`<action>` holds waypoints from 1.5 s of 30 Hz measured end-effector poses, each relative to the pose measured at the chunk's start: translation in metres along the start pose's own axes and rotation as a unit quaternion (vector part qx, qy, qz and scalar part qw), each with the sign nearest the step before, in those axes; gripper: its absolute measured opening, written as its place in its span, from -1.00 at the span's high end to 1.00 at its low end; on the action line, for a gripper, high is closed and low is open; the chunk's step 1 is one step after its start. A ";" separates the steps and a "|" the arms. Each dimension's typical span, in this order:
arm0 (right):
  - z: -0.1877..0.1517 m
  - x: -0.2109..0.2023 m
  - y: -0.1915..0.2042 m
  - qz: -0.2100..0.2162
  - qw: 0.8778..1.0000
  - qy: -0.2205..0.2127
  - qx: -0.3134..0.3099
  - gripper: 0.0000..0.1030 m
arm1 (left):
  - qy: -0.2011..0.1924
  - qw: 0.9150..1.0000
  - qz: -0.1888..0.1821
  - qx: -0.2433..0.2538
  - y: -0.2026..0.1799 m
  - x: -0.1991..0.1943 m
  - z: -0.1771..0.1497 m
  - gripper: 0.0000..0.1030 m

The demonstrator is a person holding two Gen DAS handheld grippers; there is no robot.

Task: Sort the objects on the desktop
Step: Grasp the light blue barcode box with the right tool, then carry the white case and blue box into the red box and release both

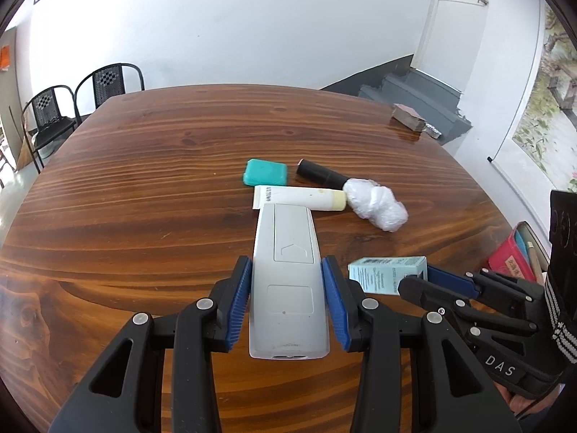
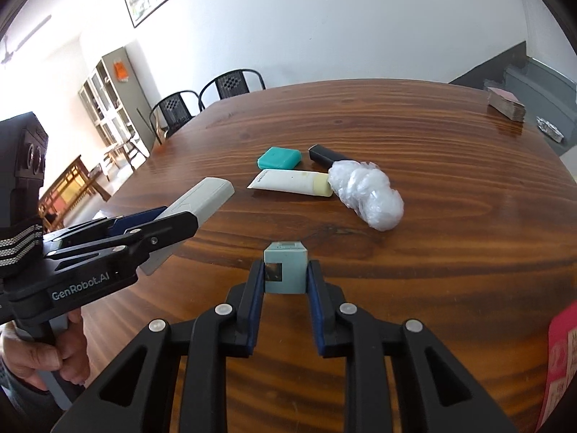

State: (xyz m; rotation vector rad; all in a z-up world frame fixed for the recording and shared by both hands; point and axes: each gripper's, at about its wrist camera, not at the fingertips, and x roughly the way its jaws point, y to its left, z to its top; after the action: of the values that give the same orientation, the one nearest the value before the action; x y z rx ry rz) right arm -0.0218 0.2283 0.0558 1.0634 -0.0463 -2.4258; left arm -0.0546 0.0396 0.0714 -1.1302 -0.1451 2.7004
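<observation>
My left gripper [image 1: 286, 281] is shut on a long grey remote control [image 1: 286, 252], back side up, held above the wooden table [image 1: 144, 180]. It also shows in the right wrist view [image 2: 194, 209]. My right gripper [image 2: 285, 274] is shut on a small pale-blue carton box [image 2: 285, 267], which shows in the left wrist view [image 1: 387, 274] too. Further on lie a teal eraser-like block [image 1: 266, 172], a white tube with a yellow cap [image 1: 299, 198], a black cylinder [image 1: 319, 173] and a crumpled clear plastic wad [image 1: 377, 204].
A red pencil case [image 1: 512, 256] lies open at the table's right edge. A stack of cards [image 1: 407, 117] and a foil piece [image 1: 432, 130] sit at the far right corner. Two black chairs [image 1: 72, 104] stand beyond the far left edge.
</observation>
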 end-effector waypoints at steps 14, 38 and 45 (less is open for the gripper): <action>-0.011 0.016 0.000 -0.023 0.999 0.023 -0.004 0.45 | 0.000 1.000 -0.004 0.005 -0.006 -0.004 -0.004 0.16; -0.013 0.008 -0.003 -0.045 0.999 0.003 0.030 0.49 | -0.007 0.999 -0.016 0.028 -0.023 -0.012 -0.007 0.16; -0.034 -0.053 -0.022 -0.079 0.992 -0.061 0.081 0.49 | -0.016 0.998 -0.034 0.053 -0.046 -0.021 -0.011 0.16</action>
State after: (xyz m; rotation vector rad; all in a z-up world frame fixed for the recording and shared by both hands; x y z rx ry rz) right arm 0.0236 0.2764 0.0630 1.0213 -0.2088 -2.6661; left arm -0.0256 0.0797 0.0865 -1.0345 -0.0425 2.6336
